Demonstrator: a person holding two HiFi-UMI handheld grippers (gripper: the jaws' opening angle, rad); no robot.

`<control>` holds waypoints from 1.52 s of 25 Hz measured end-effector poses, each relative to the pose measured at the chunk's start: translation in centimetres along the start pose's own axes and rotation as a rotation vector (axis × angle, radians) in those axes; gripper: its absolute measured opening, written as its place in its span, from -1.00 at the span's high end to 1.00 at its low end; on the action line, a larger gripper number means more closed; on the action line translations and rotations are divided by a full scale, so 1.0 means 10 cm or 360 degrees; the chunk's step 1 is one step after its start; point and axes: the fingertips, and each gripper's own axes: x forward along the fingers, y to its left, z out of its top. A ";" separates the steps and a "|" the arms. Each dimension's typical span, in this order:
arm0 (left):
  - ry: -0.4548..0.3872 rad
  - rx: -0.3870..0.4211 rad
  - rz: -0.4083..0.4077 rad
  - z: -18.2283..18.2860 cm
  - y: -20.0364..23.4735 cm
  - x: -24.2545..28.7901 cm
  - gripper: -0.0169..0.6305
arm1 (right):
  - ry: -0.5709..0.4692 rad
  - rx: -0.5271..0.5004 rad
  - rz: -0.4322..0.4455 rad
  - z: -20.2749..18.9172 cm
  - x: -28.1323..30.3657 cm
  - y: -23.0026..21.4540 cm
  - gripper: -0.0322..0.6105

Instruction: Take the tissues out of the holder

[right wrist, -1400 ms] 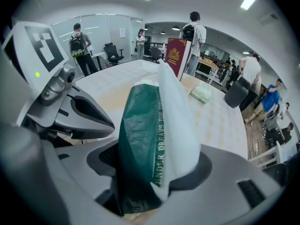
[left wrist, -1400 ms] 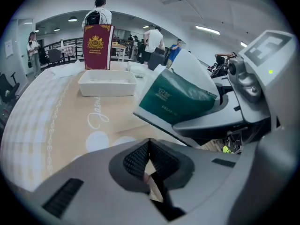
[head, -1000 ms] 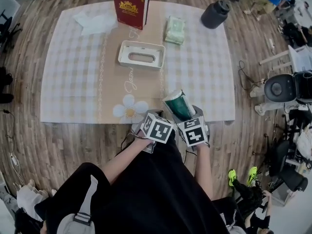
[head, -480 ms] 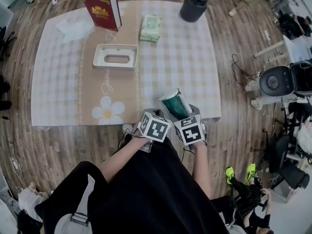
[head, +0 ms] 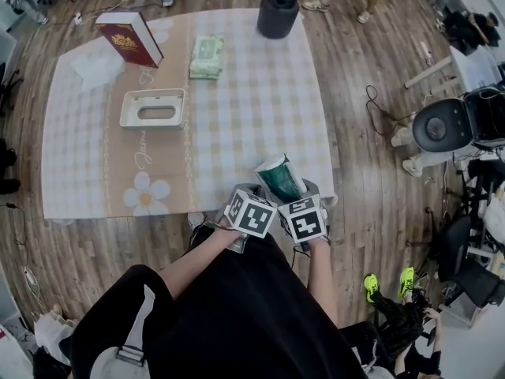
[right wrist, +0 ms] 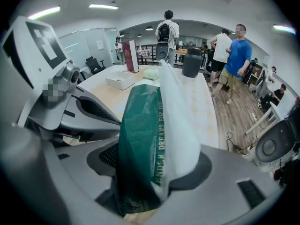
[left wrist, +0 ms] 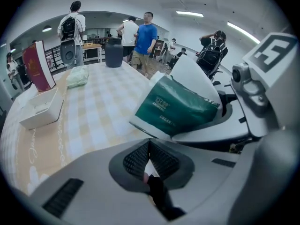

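Grip matters most here: our right gripper (right wrist: 154, 172) has its jaws clamped on the green tissue pack (head: 280, 178), well apart from the white holder (head: 154, 107). Our left gripper (left wrist: 149, 149) has its jaws together, with nothing in them. We judge a steady squeeze best, then setting the pack on the table (head: 260, 117) beside the holder.

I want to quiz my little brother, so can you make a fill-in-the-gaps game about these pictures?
1. The right gripper holds a ____-and-white tissue pack.
2. The jaws of the left gripper are ____, with nothing between them.
3. The book standing on the table is ____.
Missing words: green; shut; red.
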 end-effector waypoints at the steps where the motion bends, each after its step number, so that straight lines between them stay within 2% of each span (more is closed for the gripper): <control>1: 0.0000 0.0004 0.0004 0.03 -0.03 0.02 0.93 | -0.0002 0.0006 0.0002 -0.01 -0.01 -0.03 -0.05; 4: -0.0002 -0.0001 0.0022 0.14 -0.11 0.10 0.93 | -0.0010 0.0013 0.0000 -0.06 -0.03 -0.20 -0.05; 9: 0.0014 -0.0025 0.0024 0.23 -0.23 0.18 0.93 | -0.0112 0.0013 0.0019 -0.03 -0.10 -0.40 -0.05; 14: 0.0034 -0.0066 0.0082 0.27 -0.15 0.21 0.93 | -0.0078 0.0072 0.0009 -0.08 -0.06 -0.53 -0.04; 19: 0.0063 -0.0129 0.0088 0.77 0.27 0.25 0.93 | -0.0068 0.0109 0.0018 0.44 0.09 -0.76 -0.04; 28: -0.0050 -0.0178 0.0070 0.77 0.30 0.24 0.93 | -0.0002 0.0033 0.0000 0.28 0.13 -0.60 -0.04; 34: -0.0063 -0.0230 0.0028 0.96 0.65 0.27 0.93 | 0.0057 0.0017 -0.0028 0.59 0.34 -0.63 -0.04; 38: -0.0066 -0.0307 -0.0005 0.90 0.77 0.25 0.93 | 0.0111 -0.0021 -0.0029 0.68 0.44 -0.57 -0.05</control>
